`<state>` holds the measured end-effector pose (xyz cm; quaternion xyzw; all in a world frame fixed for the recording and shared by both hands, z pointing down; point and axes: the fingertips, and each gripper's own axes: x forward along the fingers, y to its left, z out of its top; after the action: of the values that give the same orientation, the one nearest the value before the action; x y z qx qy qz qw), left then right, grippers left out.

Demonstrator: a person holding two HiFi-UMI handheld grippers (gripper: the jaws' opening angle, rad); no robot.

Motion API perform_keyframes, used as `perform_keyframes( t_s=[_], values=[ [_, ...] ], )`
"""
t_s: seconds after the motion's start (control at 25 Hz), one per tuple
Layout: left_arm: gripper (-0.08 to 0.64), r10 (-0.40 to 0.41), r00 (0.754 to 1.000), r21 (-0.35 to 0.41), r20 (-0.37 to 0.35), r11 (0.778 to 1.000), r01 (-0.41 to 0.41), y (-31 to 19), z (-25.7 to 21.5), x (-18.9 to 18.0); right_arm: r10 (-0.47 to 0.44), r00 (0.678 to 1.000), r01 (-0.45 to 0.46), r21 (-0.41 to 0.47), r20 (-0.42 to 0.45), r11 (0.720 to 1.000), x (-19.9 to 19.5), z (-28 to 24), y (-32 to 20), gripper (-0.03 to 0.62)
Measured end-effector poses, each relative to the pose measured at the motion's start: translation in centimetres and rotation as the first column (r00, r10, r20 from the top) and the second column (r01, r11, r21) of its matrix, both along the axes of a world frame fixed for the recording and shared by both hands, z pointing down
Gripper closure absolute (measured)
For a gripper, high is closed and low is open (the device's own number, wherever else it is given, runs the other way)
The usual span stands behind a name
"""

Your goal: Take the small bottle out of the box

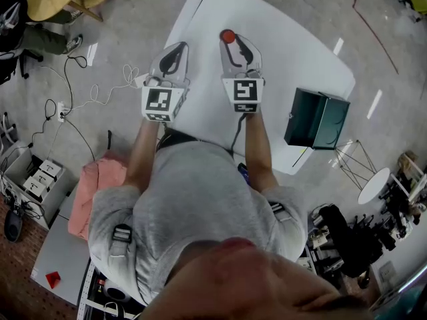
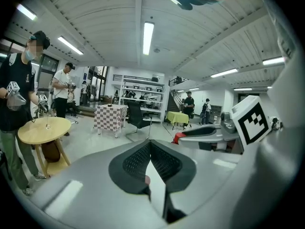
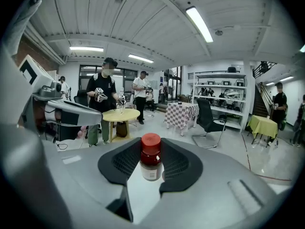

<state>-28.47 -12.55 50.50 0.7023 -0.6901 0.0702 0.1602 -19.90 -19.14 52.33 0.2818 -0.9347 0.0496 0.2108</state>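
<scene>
1. Nearest the person, the dark green box (image 1: 319, 117) sits at the edge of the white table (image 1: 287, 42), at about 4 o'clock from the right gripper (image 1: 233, 44). One side seems to hang open. Its inside cannot be seen.
2. Farther out, at about 9 o'clock from the right gripper, the left gripper (image 1: 176, 51) hovers over the table. Its own view shows the jaw tips meeting, with nothing between them.
3. The right gripper reaches a little farther. Its jaws stand partly apart and press on both sides of the small bottle (image 3: 151, 165). The bottle stands upright between the pads, with its red cap (image 3: 151, 141) above them.
4. So the bottle is in the air over the middle of the table, well apart from the box. In the head view only its cap shows, at the jaw tips.
5. Beyond the tips, toward 12 o'clock, there is bare tabletop.
6. Judged from this, the main step is done, since the bottle is out of the box. What probably remains is to set it down on the bare tabletop and let go.
</scene>
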Motion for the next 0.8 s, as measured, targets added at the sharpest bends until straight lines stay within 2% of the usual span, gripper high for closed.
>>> perform_keyframes(
  t_s=[0.56, 0.8],
  values=[
    [0.548, -0.016, 0.999, -0.076, -0.042, 0.997, 0.013, -2.1, 4.5, -1.7, -0.017, 0.999, 0.016, -0.036, -0.029, 0.999, -2.6, 4.6, -3.0, 0.463],
    [0.548, -0.022, 0.999, -0.086, -0.05, 0.996, 0.018, -2.6, 5.1, -2.1, -0.015, 0.999, 0.014, -0.046, -0.033, 0.999, -2.9, 5.7, -3.8, 0.463]
  ],
)
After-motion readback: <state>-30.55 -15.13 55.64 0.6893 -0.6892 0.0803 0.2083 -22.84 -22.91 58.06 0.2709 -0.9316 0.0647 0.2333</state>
